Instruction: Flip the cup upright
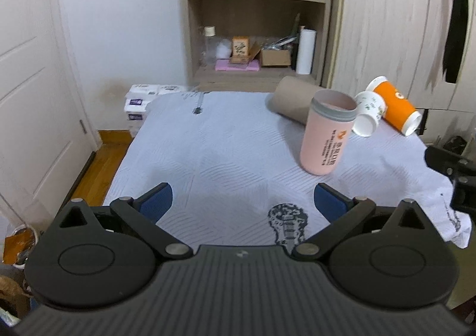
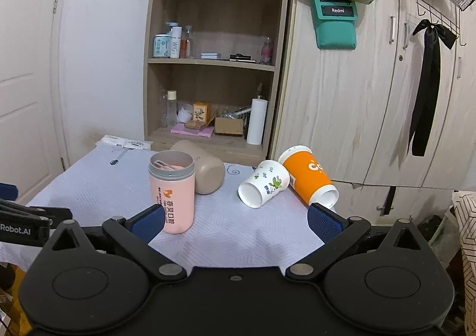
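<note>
A pink cup with a grey rim stands upright on the white cloth-covered table. Behind it a tan cup lies on its side. To the right a white cup with green leaf print and an orange cup lie on their sides, mouths toward me. My left gripper is open and empty, near the table's front. My right gripper is open and empty, just short of the cups.
A wooden shelf unit with bottles, boxes and a paper roll stands behind the table. Wardrobe doors are at the right, a white door at the left. The right gripper's body shows at the left wrist view's right edge.
</note>
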Tool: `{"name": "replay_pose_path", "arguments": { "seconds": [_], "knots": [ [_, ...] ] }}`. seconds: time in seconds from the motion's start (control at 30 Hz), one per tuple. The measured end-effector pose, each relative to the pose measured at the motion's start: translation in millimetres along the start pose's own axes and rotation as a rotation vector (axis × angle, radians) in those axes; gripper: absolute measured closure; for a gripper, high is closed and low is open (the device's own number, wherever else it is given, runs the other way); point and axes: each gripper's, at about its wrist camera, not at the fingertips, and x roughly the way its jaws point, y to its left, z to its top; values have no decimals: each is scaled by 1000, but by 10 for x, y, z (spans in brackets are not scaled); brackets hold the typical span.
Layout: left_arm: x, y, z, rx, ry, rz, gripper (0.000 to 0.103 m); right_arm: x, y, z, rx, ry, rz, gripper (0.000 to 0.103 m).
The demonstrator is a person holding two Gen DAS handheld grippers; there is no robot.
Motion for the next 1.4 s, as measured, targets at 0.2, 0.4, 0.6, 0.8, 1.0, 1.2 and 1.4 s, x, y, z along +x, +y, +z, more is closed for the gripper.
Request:
{"name": "replay_pose_path", "arguments": {
  "seconds": [0.2,0.4,0.6,0.8,1.0,1.2,1.4],
  "knots": [
    [-6,45,-12,-11,-22,30,0,-5,-27,-1,14,4,-16,0],
    [-44,50,-22,-8,-47,47,0,-18,-27,-12,17,2,-17,0],
    [-74,3,-45,11,-60,49,0,-41,-45,-24,24,-4,-22,0],
    [-95,-25,-53,18,-62,47,0,-75,-58,-34,19,-12,-25,0],
    [-101,-36,-53,18,-63,47,0,-88,-72,-26,22,-16,-29,0],
    [-108,-39,-48,19,-63,50,0,-92,-85,-34,22,-15,-30,0],
    [-116,-43,-44,22,-76,58,0,-87,-98,-41,24,-14,-34,0]
  ]
}}
